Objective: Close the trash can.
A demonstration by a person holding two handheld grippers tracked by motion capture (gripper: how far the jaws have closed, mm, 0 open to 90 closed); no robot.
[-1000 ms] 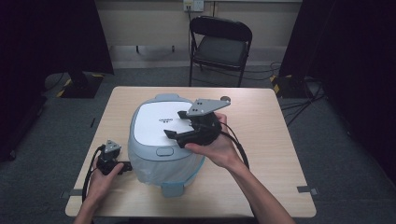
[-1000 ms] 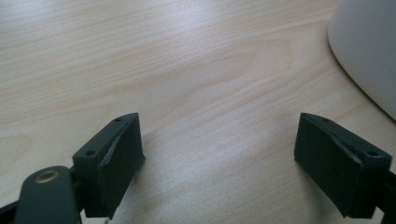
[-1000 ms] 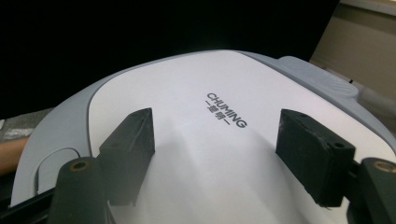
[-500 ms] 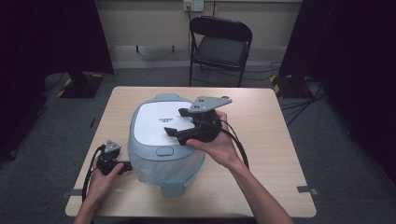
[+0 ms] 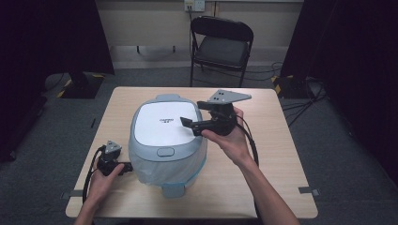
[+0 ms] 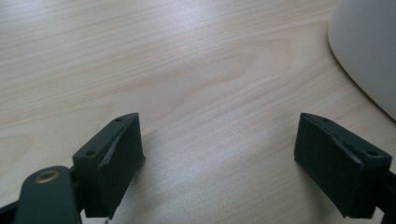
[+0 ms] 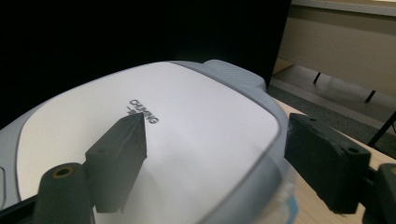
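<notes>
A rice cooker (image 5: 159, 129) with a white lid and pale grey rim stands in the middle of the wooden table (image 5: 277, 183). My right gripper (image 5: 190, 126) hovers over the lid's right side, open. In the right gripper view (image 7: 217, 123) one jaw is above the printed lid (image 7: 196, 135) and the other is outside the rim. My left gripper (image 5: 126, 167) lies low on the table beside the cooker's left base, open. In the left gripper view (image 6: 219, 126) bare wood lies between its jaws and the cooker's white wall (image 6: 369, 46) curves in at the upper right.
A grey latch button (image 5: 163, 152) sits at the lid's front edge. A pale blue tab (image 5: 172, 191) sticks out at the cooker's foot. A black folding chair (image 5: 220, 47) stands behind the table. Cables lie on the floor at the right (image 5: 300, 101).
My right gripper has drifted a little to the right and farther back over the lid. The left hand and its gripper have stayed put.
</notes>
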